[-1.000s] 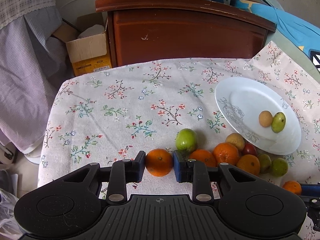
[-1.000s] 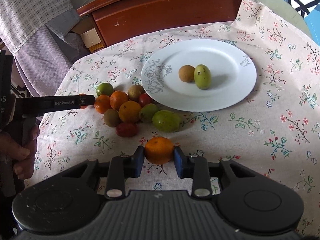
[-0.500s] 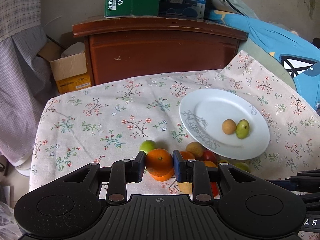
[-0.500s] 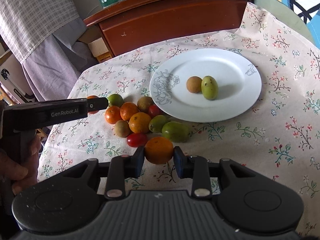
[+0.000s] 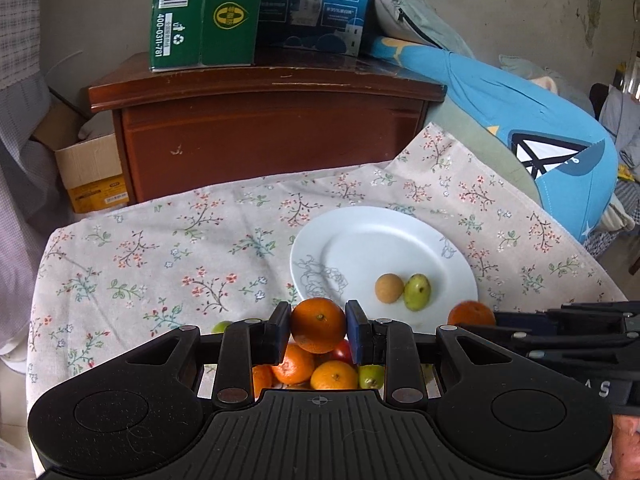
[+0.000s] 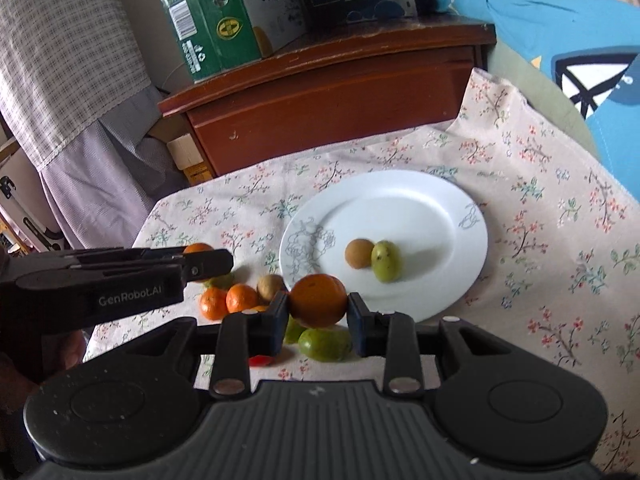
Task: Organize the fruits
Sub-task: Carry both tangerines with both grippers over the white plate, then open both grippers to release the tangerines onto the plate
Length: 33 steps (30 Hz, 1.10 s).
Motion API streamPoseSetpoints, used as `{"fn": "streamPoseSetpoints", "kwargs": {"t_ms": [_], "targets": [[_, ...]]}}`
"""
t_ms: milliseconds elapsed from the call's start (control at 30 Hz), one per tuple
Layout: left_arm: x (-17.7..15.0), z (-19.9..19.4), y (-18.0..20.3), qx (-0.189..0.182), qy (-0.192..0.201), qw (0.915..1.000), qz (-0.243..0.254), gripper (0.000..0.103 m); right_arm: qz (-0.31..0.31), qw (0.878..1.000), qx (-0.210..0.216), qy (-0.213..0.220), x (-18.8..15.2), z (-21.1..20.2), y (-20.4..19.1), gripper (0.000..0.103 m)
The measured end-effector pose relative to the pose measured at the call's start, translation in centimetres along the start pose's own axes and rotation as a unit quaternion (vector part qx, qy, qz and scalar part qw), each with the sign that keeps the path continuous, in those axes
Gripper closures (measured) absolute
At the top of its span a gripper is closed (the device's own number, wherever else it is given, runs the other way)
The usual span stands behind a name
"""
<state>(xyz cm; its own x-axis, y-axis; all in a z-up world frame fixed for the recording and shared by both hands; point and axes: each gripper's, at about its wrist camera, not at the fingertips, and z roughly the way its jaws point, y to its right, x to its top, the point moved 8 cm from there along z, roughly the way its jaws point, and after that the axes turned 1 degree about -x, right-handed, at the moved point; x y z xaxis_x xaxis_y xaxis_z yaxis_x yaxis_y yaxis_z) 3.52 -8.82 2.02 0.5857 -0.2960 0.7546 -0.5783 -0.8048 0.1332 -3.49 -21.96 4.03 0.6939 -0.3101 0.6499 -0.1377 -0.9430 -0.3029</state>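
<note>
Two oranges hang in the air above a flowered tablecloth [image 5: 168,248], each pinched between the blue pads of a handheld gripper. The left gripper [image 5: 318,326] clamps its orange [image 5: 318,323] just above a heap of loose fruit [image 5: 320,370], with the near left rim of a white plate [image 5: 360,232] just beyond it. The right gripper [image 6: 318,307] squeezes a second orange [image 6: 318,300] over the plate's near edge, with a large green fruit [image 6: 324,343] lying on the cloth just beneath.

On the plate sit a small round brown fruit [image 6: 359,253] and an oval green fruit [image 6: 385,261], touching each other, the brown one on the left. The rest of the pile, small oranges, a brownish fruit and a red one, lies on the cloth near the plate's left side.

Beyond the table's far edge stands a dark wooden cabinet [image 5: 264,128] carrying a green carton [image 5: 204,12] and a blue carton [image 5: 316,0]. An open cardboard box [image 5: 90,168] sits on the floor to the cabinet's left. Blue bedding [image 5: 532,128] is heaped at far right.
</note>
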Motion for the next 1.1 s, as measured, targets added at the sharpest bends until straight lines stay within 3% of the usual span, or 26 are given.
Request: {"fn": "streamPoseSetpoints", "kwargs": {"t_ms": [367,733,1100], "targets": [[2.6,2.3,1.5,-0.017,-0.014,0.9986,0.048,0.076,0.054,0.998,-0.014,0.022,4.7,0.5,4.8,0.071],[2.5,6.8,1.3,-0.029,-0.047,0.9979,0.035,0.076,0.075,0.997,-0.03,-0.019,4.4,4.2,6.6,0.071],[2.2,9.6,2.3,-0.031,-0.066,0.9966,0.037,0.076,0.08,0.995,-0.045,-0.034,4.0,6.0,7.4,0.071]]}}
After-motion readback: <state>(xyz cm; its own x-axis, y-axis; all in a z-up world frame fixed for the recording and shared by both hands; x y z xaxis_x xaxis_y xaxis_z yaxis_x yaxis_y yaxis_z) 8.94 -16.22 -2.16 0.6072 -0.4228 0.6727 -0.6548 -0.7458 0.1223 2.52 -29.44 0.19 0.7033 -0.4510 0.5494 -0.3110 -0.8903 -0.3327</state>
